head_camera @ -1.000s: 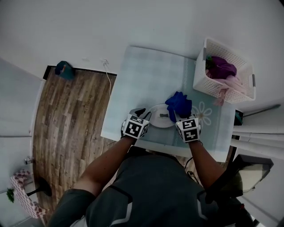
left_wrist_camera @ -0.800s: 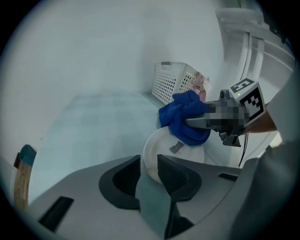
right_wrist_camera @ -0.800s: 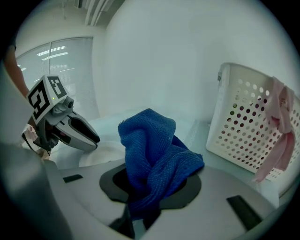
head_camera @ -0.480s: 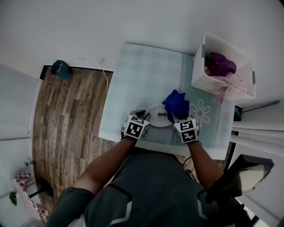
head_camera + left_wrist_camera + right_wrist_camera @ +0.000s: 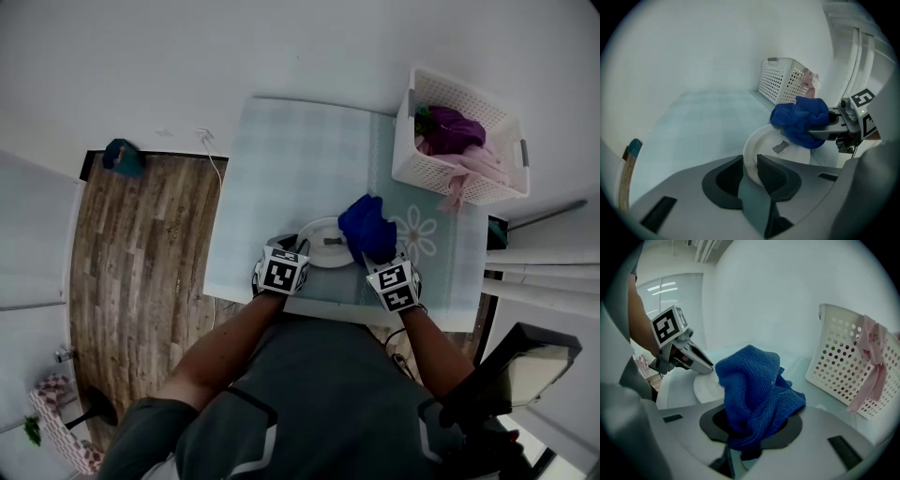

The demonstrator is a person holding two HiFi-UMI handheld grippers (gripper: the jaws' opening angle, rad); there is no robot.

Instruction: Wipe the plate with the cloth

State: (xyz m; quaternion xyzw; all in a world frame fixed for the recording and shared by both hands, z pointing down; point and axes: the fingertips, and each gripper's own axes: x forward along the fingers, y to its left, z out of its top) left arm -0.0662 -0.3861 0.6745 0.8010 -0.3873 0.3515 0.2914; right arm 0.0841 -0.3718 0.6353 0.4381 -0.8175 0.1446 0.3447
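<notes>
A white plate [image 5: 328, 244] with a small grey smear [image 5: 780, 147] lies near the front edge of the table. My left gripper [image 5: 751, 168] is shut on the plate's near left rim [image 5: 749, 161]. My right gripper [image 5: 751, 434] is shut on a bunched blue cloth [image 5: 754, 392], which hangs over the plate's right side [image 5: 367, 228]. In the left gripper view the cloth [image 5: 801, 119] covers the plate's far right part, close to the smear. In the right gripper view the cloth hides most of the plate [image 5: 705, 386].
A white perforated basket [image 5: 457, 141] with purple and pink cloths stands at the table's back right. The table cover [image 5: 300, 159] is pale blue with a daisy print [image 5: 418, 236]. Wooden floor [image 5: 141, 253] lies to the left, with a white cable [image 5: 217, 164].
The right gripper has carried the blue cloth a little to the left, further over the plate. The left gripper has kept its hold on the rim.
</notes>
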